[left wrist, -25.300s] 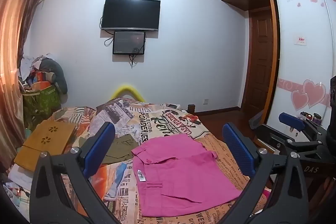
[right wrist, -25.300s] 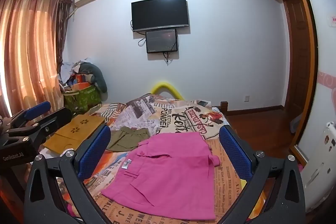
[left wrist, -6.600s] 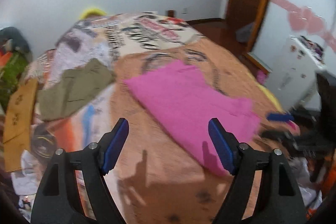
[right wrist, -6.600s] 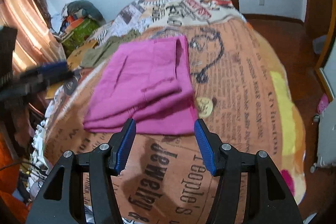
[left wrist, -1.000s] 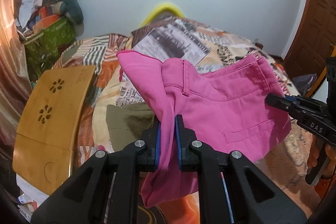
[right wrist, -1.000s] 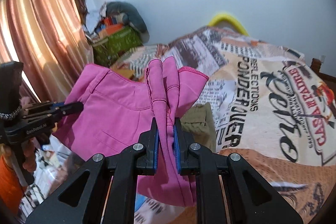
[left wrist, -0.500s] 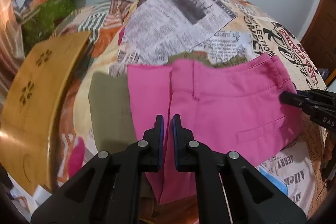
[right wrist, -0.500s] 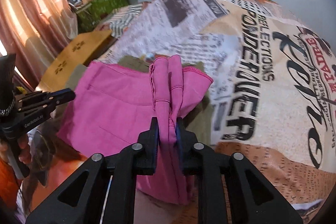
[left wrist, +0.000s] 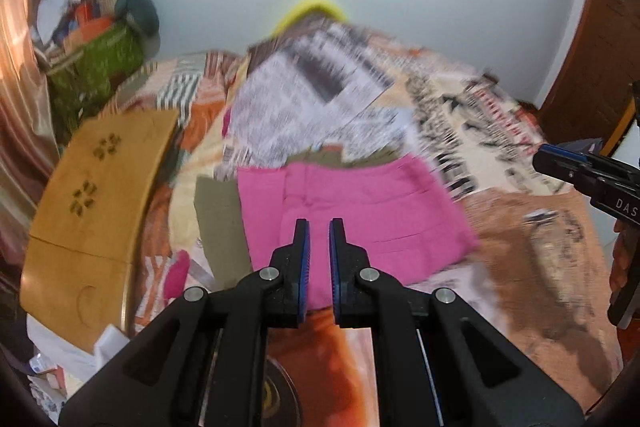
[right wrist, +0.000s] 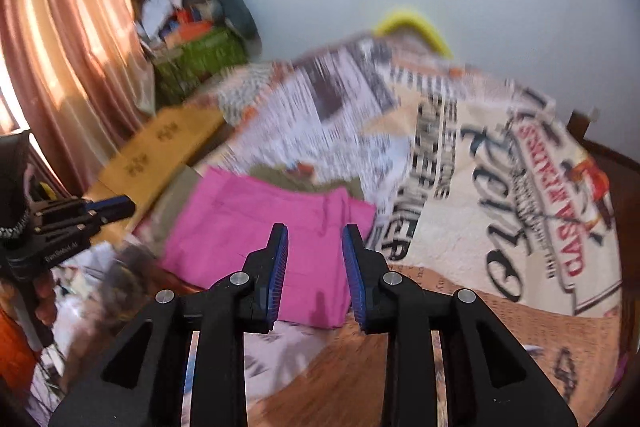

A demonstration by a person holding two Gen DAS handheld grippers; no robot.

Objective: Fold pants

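The folded pink pants (left wrist: 360, 211) lie flat on the printed bedspread, on top of an olive garment (left wrist: 218, 215). My left gripper (left wrist: 319, 227) hangs just above their near edge, its jaws a narrow gap apart and holding nothing. My right gripper (right wrist: 315, 231) is open and empty above the pants' right end (right wrist: 280, 227). Each gripper shows at the edge of the other's view: the right one (left wrist: 560, 159) and the left one (right wrist: 112, 207). Both views are motion-blurred.
A wooden lap tray (left wrist: 96, 187) lies at the bed's left side. A green basket of clutter (left wrist: 96, 67) stands in the far left corner by the curtain (right wrist: 68, 47). A wooden door (left wrist: 600, 47) is on the right.
Both grippers have let go of the pink pants, which now lie flat on the olive garment. Both grippers have pulled back and up; the right one has opened wider than the left.
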